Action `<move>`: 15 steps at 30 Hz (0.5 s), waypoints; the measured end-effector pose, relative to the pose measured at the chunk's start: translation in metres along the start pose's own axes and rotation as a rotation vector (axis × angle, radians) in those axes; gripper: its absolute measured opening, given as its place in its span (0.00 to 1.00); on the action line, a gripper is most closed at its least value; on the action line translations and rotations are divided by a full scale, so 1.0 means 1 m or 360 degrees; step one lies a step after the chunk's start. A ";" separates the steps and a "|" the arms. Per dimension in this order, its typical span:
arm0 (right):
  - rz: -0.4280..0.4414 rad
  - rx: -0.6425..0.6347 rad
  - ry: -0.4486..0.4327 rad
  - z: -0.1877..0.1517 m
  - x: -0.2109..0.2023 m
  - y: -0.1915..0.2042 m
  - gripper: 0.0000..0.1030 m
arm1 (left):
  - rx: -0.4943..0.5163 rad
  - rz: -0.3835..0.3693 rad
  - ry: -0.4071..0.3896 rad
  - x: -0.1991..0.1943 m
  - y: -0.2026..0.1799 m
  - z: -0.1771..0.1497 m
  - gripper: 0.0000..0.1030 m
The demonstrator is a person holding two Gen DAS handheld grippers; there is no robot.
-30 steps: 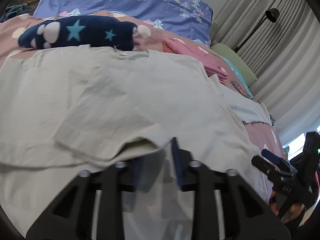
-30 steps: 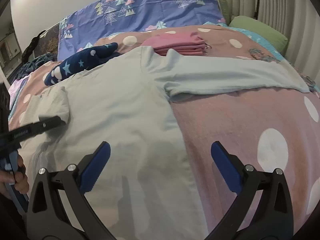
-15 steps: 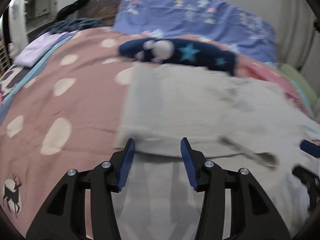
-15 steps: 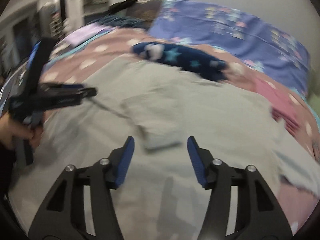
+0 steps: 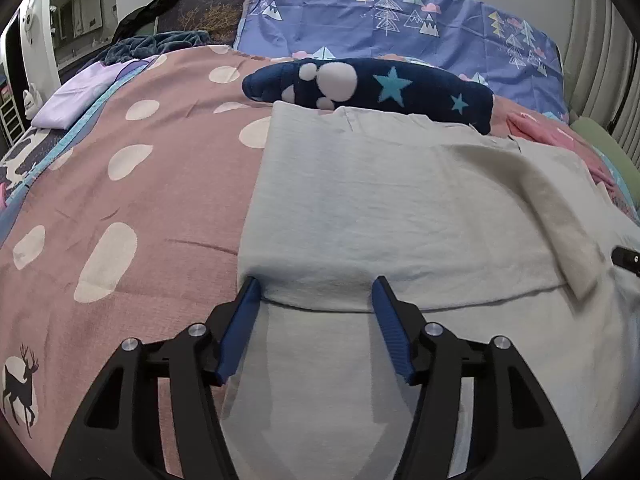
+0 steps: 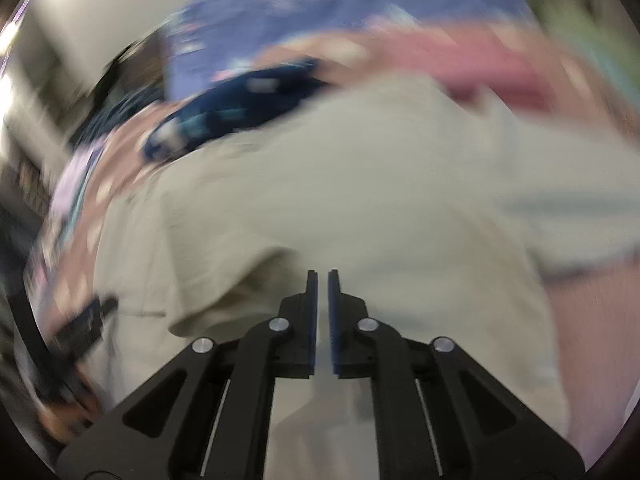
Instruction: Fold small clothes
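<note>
The left gripper (image 5: 316, 292) has its blue fingers (image 5: 240, 328) spread, and its jaws have just been opening; they straddle the folded-over edge of the pale shirt (image 5: 380, 216) without pinching it. The right gripper (image 6: 322, 280) has just been closing, its fingers (image 6: 311, 320) now almost pressed together with a thin gap and no cloth visibly between them, though that view is blurred. The shirt lies spread on the bed (image 5: 160, 200), its far edge touching a navy star-print garment (image 5: 380, 84); pink folded clothes (image 5: 548, 132) sit toward the bed's right edge.
</note>
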State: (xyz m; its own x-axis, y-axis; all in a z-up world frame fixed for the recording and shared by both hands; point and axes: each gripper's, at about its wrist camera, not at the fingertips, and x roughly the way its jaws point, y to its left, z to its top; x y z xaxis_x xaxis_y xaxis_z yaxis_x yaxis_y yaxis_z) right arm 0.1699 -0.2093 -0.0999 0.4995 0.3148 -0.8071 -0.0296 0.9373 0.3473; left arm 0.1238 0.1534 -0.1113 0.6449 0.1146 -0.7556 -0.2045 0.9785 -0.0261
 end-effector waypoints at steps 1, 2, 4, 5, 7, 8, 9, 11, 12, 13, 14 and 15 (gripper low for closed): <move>0.0014 0.0049 0.0041 0.001 0.000 -0.012 0.13 | 0.0008 0.0004 0.0000 0.000 -0.001 -0.001 0.60; 0.0036 0.0072 0.0063 0.002 -0.001 -0.021 0.13 | 0.0011 0.0004 0.0000 -0.001 -0.002 -0.002 0.60; 0.0022 -0.0007 0.0007 -0.002 -0.011 -0.019 0.36 | 0.0009 0.0000 0.0000 -0.001 -0.002 -0.002 0.61; 0.0007 -0.0148 -0.0078 -0.007 -0.020 -0.006 0.43 | 0.0008 -0.0002 0.0000 -0.001 -0.002 -0.002 0.61; -0.0017 -0.0454 -0.0200 -0.018 -0.029 0.027 0.55 | 0.0009 -0.0001 0.0000 -0.001 -0.003 -0.002 0.61; -0.0038 -0.0654 -0.0238 -0.027 -0.030 0.048 0.57 | 0.0009 -0.0001 0.0001 -0.001 -0.003 -0.002 0.61; -0.0056 -0.0849 -0.0260 -0.036 -0.030 0.066 0.62 | 0.0007 -0.0002 0.0001 -0.001 -0.002 -0.002 0.62; -0.0131 -0.1267 -0.0316 -0.064 -0.024 0.105 0.64 | 0.0005 -0.0005 0.0001 -0.001 -0.002 -0.002 0.62; -0.0174 -0.1413 -0.0338 -0.075 -0.020 0.118 0.65 | 0.0003 -0.0009 0.0001 -0.001 -0.002 -0.002 0.62; -0.0223 -0.1553 -0.0347 -0.084 -0.011 0.132 0.65 | 0.0005 -0.0012 0.0001 -0.001 -0.003 -0.003 0.62; -0.0241 -0.1612 -0.0341 -0.087 -0.003 0.140 0.64 | 0.0004 -0.0013 0.0001 -0.001 -0.003 -0.003 0.62; -0.0243 -0.1632 -0.0330 -0.087 0.003 0.144 0.62 | 0.0004 -0.0015 0.0001 -0.001 -0.003 -0.003 0.63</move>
State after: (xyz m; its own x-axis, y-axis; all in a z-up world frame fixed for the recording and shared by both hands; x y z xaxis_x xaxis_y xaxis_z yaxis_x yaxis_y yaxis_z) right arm 0.0918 -0.0607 -0.0942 0.6948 0.2419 -0.6773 -0.6229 0.6731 -0.3986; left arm 0.1218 0.1498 -0.1122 0.6464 0.1052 -0.7557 -0.1964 0.9800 -0.0315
